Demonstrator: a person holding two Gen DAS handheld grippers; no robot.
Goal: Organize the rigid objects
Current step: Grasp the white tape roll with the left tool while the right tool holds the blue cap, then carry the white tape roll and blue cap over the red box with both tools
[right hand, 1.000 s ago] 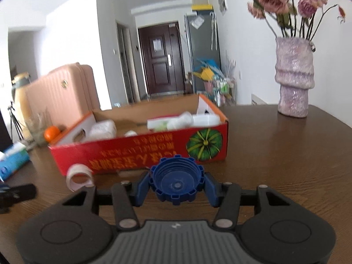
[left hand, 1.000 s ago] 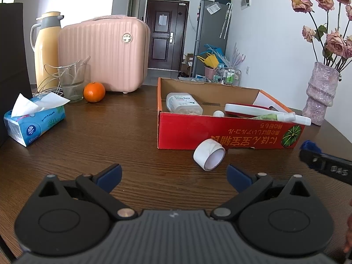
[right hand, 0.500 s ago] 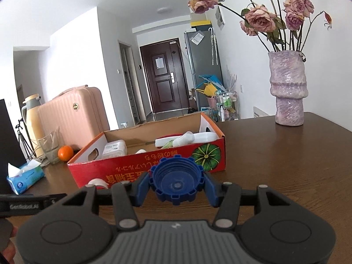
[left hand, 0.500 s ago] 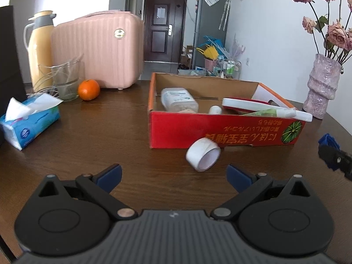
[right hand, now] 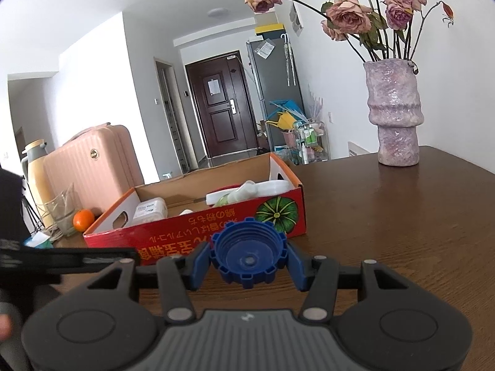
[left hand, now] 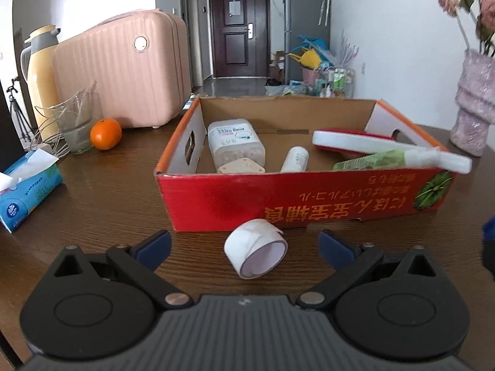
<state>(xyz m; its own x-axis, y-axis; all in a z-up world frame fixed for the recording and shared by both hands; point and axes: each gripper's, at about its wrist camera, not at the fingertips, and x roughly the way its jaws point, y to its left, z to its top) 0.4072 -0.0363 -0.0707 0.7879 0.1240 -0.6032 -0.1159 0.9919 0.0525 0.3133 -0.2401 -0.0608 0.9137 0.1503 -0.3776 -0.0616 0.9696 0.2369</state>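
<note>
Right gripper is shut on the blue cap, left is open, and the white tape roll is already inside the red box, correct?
Not quite. The white tape roll is not inside the red box; the left wrist view shows it on the table in front of the box, ahead of the open left gripper. The right gripper is shut on the blue cap.

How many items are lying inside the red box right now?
5 visible in the red box: wipes pack, beige piece, small white bottle, red-white case, green spray bottle. The front wall may hide more.
</note>
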